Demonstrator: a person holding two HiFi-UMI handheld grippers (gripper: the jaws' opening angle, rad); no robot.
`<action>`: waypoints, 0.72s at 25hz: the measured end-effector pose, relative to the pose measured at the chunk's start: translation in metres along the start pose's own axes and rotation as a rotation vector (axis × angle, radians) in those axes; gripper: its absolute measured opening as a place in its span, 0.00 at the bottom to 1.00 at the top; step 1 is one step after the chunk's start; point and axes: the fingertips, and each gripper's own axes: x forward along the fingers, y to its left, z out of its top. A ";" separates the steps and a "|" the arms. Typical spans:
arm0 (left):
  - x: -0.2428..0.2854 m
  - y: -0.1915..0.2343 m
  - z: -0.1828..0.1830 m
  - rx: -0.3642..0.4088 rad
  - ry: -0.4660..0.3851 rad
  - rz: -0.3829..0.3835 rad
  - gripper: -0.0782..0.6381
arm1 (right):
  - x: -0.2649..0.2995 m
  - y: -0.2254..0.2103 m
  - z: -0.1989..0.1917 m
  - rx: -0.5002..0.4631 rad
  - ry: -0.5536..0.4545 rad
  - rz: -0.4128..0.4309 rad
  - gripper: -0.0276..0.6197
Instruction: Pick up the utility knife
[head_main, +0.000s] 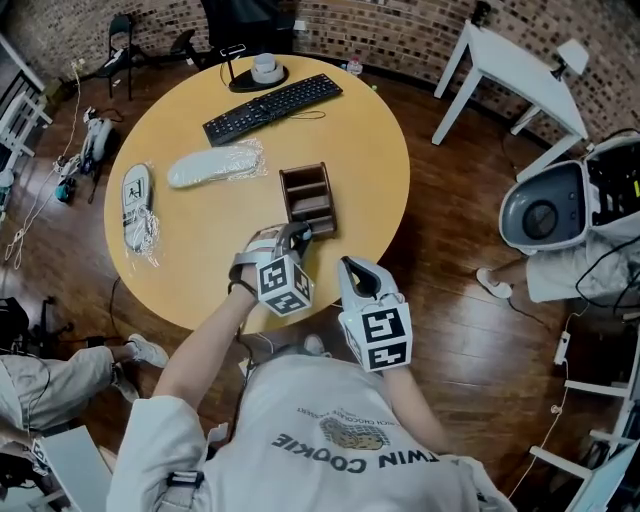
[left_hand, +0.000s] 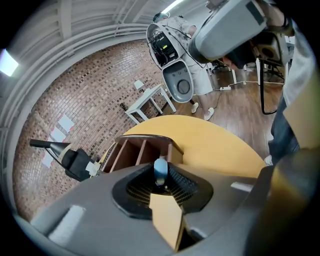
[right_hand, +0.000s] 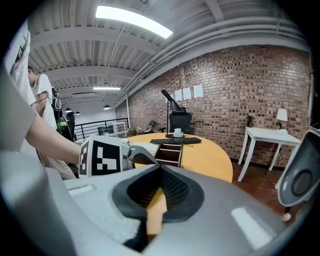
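1. Your grey shirt (head_main: 340, 430) sits nearest, at the bottom of the head view. Both forearms reach out from it toward the round table (head_main: 370, 150).
2. Your left tongs (head_main: 297, 236) point forward and down over the near part of the table. Their tips are just short of the wooden organizer (head_main: 307, 198).
3. Your left gripper view shows these tongs clenched on the utility knife (left_hand: 160, 171). Only its pale blue, rounded end shows, standing up between the black pads (left_hand: 190, 187) right at the tips.
4. The organizer's open compartments lie just behind the knife and the tips. The tongs hide the knife's lower end, so you cannot tell whether it sits in a compartment or is clear of the box.
5. In the head view the left tongs cover the knife.
6. Your right tongs (head_main: 351, 266) hang just to the right of the left tongs and nearer to you, about at the table's near edge. They are apart from the knife, and their jaws are drawn together at the tips and empty.
7. In your right gripper view, the left tongs' marker cube (right_hand: 100, 157) sits just ahead and to the left, with the organizer beyond it.
8. A keyboard (head_main: 272, 107) lies well beyond both tongs, past the organizer.
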 end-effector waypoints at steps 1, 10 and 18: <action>-0.001 0.000 0.000 -0.002 -0.002 0.004 0.21 | -0.001 -0.001 -0.001 -0.001 0.000 -0.001 0.05; -0.026 0.007 0.016 -0.058 -0.043 0.058 0.21 | -0.016 0.007 -0.003 -0.009 -0.006 0.020 0.05; -0.057 0.005 0.031 -0.140 -0.077 0.119 0.21 | -0.034 0.014 -0.001 -0.030 -0.023 0.045 0.05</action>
